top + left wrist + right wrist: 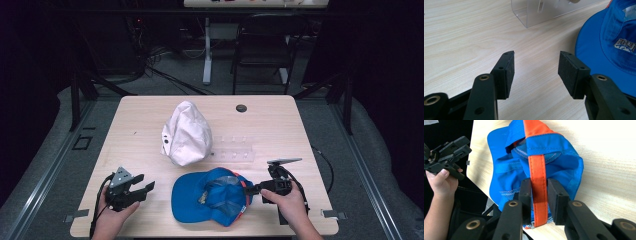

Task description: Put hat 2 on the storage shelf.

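Note:
A blue cap (207, 200) lies upside down near the table's front edge, and its brim (599, 55) reaches into the left gripper view at the right. An orange strap (537, 170) runs across the cap's rear. My right gripper (539, 181) has its two pads pressed against the strap's sides at the cap's right end (251, 189). My left gripper (146, 185) is held above the table left of the cap. It stands open (536, 56), with bare wood between its jaws.
A white cap (186, 132) sits mid-table behind the blue one. A clear plastic holder (232, 150) lies just right of it and shows at the top of the left gripper view (541, 10). A dark round hole (241, 108) is in the far tabletop.

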`<act>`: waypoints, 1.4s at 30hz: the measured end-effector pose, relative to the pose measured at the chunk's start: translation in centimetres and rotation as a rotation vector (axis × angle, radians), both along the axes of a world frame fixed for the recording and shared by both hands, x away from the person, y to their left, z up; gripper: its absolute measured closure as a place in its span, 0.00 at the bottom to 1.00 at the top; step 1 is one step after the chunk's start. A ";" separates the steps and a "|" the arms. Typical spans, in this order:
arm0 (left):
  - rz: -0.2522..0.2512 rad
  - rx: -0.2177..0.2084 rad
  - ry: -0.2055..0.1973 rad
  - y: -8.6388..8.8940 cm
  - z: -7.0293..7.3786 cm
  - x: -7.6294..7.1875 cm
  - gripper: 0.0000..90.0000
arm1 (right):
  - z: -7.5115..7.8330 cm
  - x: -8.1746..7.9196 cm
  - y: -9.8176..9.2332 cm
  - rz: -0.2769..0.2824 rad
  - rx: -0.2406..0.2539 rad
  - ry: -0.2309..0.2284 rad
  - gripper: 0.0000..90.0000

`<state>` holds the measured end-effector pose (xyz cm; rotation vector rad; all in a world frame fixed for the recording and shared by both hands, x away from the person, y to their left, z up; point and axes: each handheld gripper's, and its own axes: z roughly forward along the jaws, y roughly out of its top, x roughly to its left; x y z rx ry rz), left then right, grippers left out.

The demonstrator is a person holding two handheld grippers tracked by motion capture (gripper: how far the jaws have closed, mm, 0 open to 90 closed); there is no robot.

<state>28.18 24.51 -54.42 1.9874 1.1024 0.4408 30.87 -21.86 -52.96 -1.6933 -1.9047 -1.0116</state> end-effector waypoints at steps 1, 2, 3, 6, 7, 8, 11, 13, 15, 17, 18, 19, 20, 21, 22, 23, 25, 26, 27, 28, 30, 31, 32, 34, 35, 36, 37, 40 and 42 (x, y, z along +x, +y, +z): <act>-0.001 0.002 0.001 0.0 0.0 0.0 0.53 | 0.0 0.0 0.0 -0.001 0.000 0.008 0.85; -0.001 0.004 0.002 0.0 0.0 0.0 0.53 | 0.0 0.0 0.0 0.004 0.001 0.011 0.85; -0.002 0.004 0.002 0.0 0.0 0.0 0.53 | 0.1 0.0 0.2 -0.019 0.002 0.010 0.86; -0.005 0.007 0.001 0.0 0.0 0.0 0.53 | 0.3 0.0 0.0 -0.008 0.002 0.013 0.86; -0.005 0.007 0.001 0.0 0.0 0.0 0.53 | 0.4 0.0 -0.1 -0.007 -0.001 0.011 0.86; -0.006 0.008 0.000 0.0 0.0 0.0 0.53 | 0.6 0.0 -0.1 -0.003 0.000 0.014 0.86; -0.007 0.009 -0.004 -0.1 0.0 0.0 0.53 | 1.0 0.1 -0.4 0.006 -0.003 0.006 0.86; -0.008 0.010 -0.004 -0.1 0.0 0.0 0.53 | 1.4 0.0 -0.4 -0.030 0.003 0.003 0.86; -0.007 0.008 -0.002 -0.1 0.0 0.0 0.53 | 1.8 0.1 -0.7 -0.007 0.002 0.007 0.86; -0.012 0.013 -0.003 -0.2 0.0 0.0 0.53 | 2.2 0.1 -0.8 -0.010 -0.007 0.007 0.86; -0.012 0.011 -0.005 -0.2 0.0 0.0 0.53 | 2.5 0.2 -0.9 -0.014 -0.007 0.009 0.86; -0.010 0.009 -0.004 -0.2 0.0 0.0 0.53 | 2.6 0.2 -1.0 -0.012 -0.001 -0.005 0.86; -0.009 0.009 -0.007 -0.2 0.0 0.0 0.53 | 2.9 0.2 -1.0 -0.016 -0.002 -0.001 0.86; -0.013 0.013 -0.002 -0.2 0.0 -0.1 0.53 | 3.5 0.3 -1.1 -0.020 -0.004 0.000 0.86; -0.012 0.012 -0.004 -0.3 0.0 -0.1 0.53 | 3.7 0.3 -1.2 -0.021 0.003 -0.004 0.86; -0.013 0.009 -0.003 -0.3 0.0 -0.1 0.53 | 4.1 0.4 -1.3 -0.019 0.005 -0.009 0.86; -0.016 0.011 -0.004 -0.4 0.0 -0.1 0.53 | 4.9 0.5 -1.4 -0.019 0.000 -0.019 0.86; -0.019 0.014 -0.004 -0.4 0.0 -0.1 0.53 | 5.3 0.6 -1.4 -0.014 -0.002 -0.019 0.86; -0.022 0.016 -0.003 -0.4 0.0 -0.1 0.53 | 5.8 0.6 -1.4 -0.017 -0.007 -0.023 0.86; -0.021 0.015 -0.006 -0.4 0.0 -0.1 0.53 | 6.2 0.7 -1.4 -0.014 -0.008 -0.024 0.86; -0.020 0.011 -0.005 -0.5 0.0 -0.1 0.53 | 6.8 0.8 -1.5 -0.015 -0.009 -0.022 0.86; -0.020 0.011 -0.004 -0.6 0.0 -0.1 0.53 | 7.2 0.9 -1.5 -0.013 -0.015 -0.017 0.86; -0.024 0.013 -0.002 -0.6 0.0 -0.1 0.53 | 7.4 1.0 -1.5 -0.011 -0.016 -0.013 0.86; -0.029 0.014 -0.006 -0.7 0.0 -0.1 0.53 | 8.2 1.2 -1.5 -0.010 -0.024 -0.006 0.86; -0.028 0.011 -0.007 -0.8 0.0 -0.1 0.53 | 8.4 1.3 -1.5 -0.015 -0.026 -0.012 0.87; -0.033 0.011 -0.013 -0.9 0.0 -0.2 0.53 | 8.8 1.4 -1.5 -0.011 -0.030 -0.003 0.86; -0.035 0.006 -0.015 -1.0 0.1 -0.2 0.53 | 9.2 1.4 -1.5 -0.004 -0.034 -0.016 0.87; -0.035 -0.003 -0.028 -1.1 0.2 -0.3 0.52 | 10.2 1.6 -1.3 -0.006 -0.036 -0.014 0.86; -0.039 -0.014 -0.031 -1.2 0.2 -0.3 0.51 | 10.7 1.7 -1.2 -0.007 -0.036 -0.017 0.87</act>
